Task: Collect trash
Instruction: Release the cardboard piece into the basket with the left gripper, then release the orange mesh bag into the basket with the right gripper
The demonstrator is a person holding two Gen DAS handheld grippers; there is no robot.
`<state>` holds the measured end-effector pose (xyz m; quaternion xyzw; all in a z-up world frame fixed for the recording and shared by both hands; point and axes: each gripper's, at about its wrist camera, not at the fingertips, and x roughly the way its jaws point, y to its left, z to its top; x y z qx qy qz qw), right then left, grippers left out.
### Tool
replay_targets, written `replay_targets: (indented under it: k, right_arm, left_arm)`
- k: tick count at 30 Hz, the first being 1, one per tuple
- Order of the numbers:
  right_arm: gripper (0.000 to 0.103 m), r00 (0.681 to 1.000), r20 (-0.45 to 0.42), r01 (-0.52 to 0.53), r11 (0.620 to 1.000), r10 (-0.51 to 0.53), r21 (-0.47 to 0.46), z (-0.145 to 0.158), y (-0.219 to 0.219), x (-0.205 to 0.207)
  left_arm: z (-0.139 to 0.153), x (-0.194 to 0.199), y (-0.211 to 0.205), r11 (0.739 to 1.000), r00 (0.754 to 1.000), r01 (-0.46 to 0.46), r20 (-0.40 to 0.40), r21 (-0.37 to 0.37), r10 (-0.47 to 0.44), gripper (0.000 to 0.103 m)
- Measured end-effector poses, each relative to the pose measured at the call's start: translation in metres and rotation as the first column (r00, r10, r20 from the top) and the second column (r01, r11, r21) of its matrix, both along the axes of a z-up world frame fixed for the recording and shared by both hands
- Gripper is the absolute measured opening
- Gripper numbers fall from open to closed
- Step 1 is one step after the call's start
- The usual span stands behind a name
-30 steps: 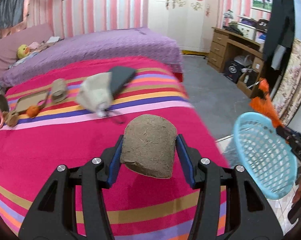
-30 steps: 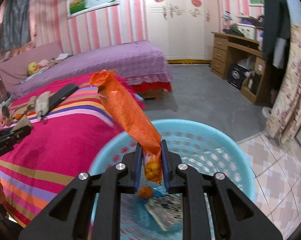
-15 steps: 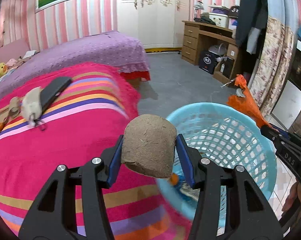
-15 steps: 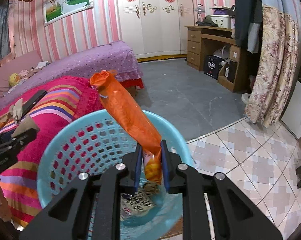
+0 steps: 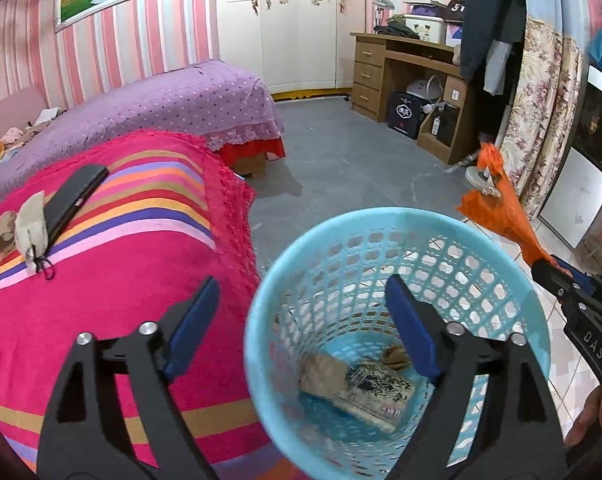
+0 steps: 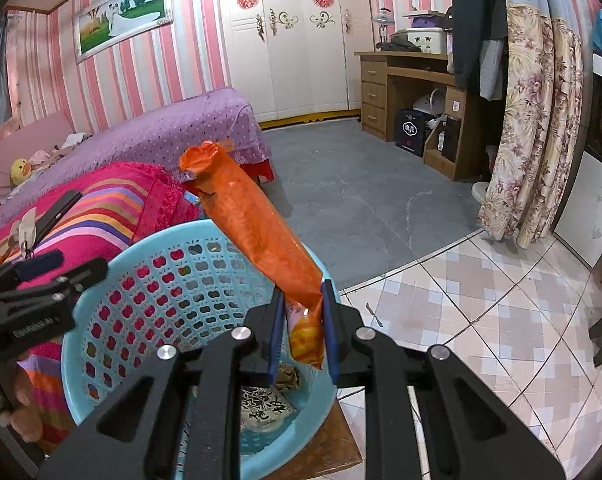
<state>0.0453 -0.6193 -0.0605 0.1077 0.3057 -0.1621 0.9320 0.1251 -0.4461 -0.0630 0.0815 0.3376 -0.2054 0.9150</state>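
A light blue plastic basket (image 5: 481, 248) stands beside the bed and shows in the right wrist view too (image 6: 149, 280). My left gripper (image 5: 301, 300) is open and empty above it. The brown cardboard lump (image 5: 325, 372) lies in the basket bottom beside a printed packet (image 5: 377, 392). My right gripper (image 6: 301, 300) is shut on a long orange snack wrapper (image 6: 253, 232), held over the basket's right rim; the wrapper also shows in the left wrist view (image 5: 501, 208).
A bed with a pink striped blanket (image 5: 101, 300) holds a black flat case (image 5: 75, 196) and a beige pouch (image 5: 31, 224). A purple bed (image 5: 161, 104) lies behind. A wooden desk (image 5: 405, 76) and floral curtain (image 6: 533, 140) stand at the right.
My left gripper opened and the brown cardboard lump dropped into the basket. Both grippers shifted further over the basket. The right gripper still holds the orange wrapper.
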Motion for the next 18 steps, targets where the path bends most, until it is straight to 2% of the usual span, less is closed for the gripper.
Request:
replay_targets:
  k: [10, 11, 12, 14, 16, 17, 18]
  right_arm:
    - [0.02, 0.999, -0.031, -0.034, 0.999, 0.033, -0.033, -0.007, 0.023, 0.022]
    - [0.028, 0.999, -0.034, -0.031, 0.999, 0.029, -0.035, -0.008, 0.025, 0.023]
    - [0.043, 0.999, -0.035, -0.027, 0.999, 0.026, -0.037, -0.009, 0.026, 0.025]
    - [0.061, 0.999, -0.035, -0.024, 0.999, 0.023, -0.041, -0.009, 0.03, 0.028]
    - [0.065, 0.999, -0.04, -0.025, 0.998, 0.023, -0.053, -0.008, 0.035, 0.03]
    - [0.071, 0.999, -0.048, -0.02, 0.998, 0.017, -0.067, -0.007, 0.038, 0.031]
    - [0.081, 0.999, -0.053, -0.014, 0.997, 0.01, -0.08, -0.007, 0.04, 0.032]
  left_arm:
    - [0.014, 0.013, 0.059, 0.995, 0.995, -0.097, 0.013, -0.032, 0.097, 0.092]
    - [0.015, 0.013, 0.065, 0.994, 0.994, -0.105, 0.017, -0.033, 0.106, 0.093]
    - [0.016, 0.013, 0.07, 0.993, 0.994, -0.111, 0.019, -0.034, 0.112, 0.094]
    - [0.017, 0.014, 0.077, 0.993, 0.993, -0.118, 0.019, -0.032, 0.119, 0.094]
    - [0.018, 0.014, 0.084, 0.992, 0.992, -0.125, 0.021, -0.031, 0.126, 0.094]
    - [0.018, 0.014, 0.087, 0.991, 0.991, -0.128, 0.02, -0.031, 0.129, 0.094]
    - [0.018, 0.015, 0.09, 0.991, 0.991, -0.129, 0.019, -0.032, 0.13, 0.094]
